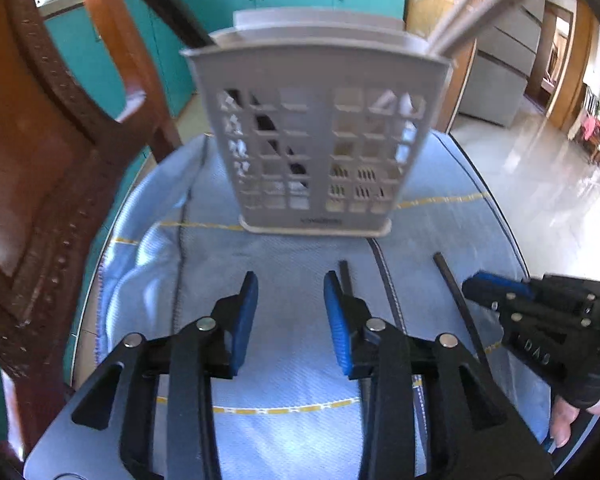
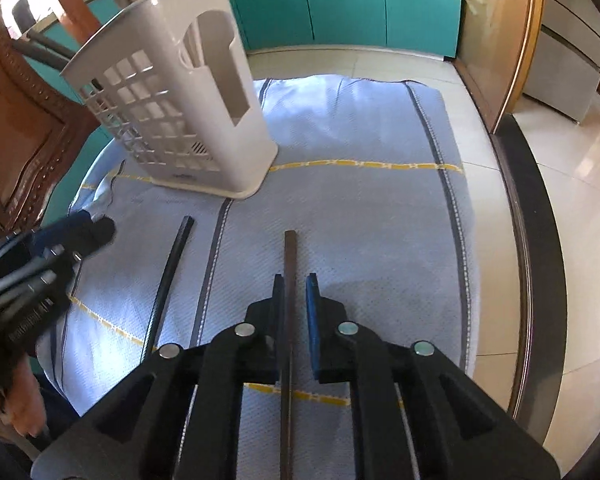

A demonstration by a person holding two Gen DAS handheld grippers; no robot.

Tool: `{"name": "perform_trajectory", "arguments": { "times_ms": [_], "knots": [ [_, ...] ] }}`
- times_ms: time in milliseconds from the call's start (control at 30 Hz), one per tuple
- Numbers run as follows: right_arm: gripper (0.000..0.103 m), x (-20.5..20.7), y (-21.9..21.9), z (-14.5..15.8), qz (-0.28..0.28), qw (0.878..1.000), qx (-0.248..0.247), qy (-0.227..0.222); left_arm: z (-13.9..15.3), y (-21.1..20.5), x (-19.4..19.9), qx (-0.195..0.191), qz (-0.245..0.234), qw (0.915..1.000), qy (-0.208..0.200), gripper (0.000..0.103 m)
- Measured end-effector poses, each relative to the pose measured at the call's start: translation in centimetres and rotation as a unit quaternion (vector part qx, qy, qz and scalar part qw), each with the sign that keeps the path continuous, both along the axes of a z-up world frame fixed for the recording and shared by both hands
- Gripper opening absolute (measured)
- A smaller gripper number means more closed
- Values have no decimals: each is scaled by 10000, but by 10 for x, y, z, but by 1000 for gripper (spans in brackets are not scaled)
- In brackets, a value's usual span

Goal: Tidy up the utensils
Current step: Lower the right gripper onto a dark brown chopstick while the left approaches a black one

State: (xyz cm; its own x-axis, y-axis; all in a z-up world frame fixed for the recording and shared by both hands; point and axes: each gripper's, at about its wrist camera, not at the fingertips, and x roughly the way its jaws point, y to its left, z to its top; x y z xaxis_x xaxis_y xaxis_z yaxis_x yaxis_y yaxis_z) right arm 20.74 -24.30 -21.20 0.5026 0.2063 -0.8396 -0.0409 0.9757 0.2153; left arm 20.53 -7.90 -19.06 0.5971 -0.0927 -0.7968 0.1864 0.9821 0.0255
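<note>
The right gripper [image 2: 296, 280] is straddling a thin dark chopstick [image 2: 289, 256], jaws nearly closed; the left gripper [image 1: 290, 286] is hanging spread and empty. A loose pinch could let the stick slip.

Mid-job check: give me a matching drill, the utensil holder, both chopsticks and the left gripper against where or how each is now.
1. utensil holder
2. brown chopstick
3. black chopstick
4. left gripper

A. open, nothing between the fingers
B. flat on the blue cloth, outside both grippers
C. upright at the cloth's far end
D. between the right gripper fingers

Pairs: 1-C, 2-D, 3-B, 4-A
</note>
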Motion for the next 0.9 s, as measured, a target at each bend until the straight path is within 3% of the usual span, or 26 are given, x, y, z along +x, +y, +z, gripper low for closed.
{"name": "perform_trajectory", "arguments": {
  "times_ms": [167, 600, 900],
  "knots": [
    [23, 0, -3, 2, -95, 9999, -39, -73, -14, -17, 1, 88, -137, 9996, 211, 41],
    [28, -3, -8, 3, -166, 9998, -64, -68, -48, -37, 7, 285, -187, 9971, 683, 41],
    [34, -3, -4, 5, -93, 9999, -99, -76, -53, -28, 13, 110, -134, 9969, 769, 43]
  ]
}}
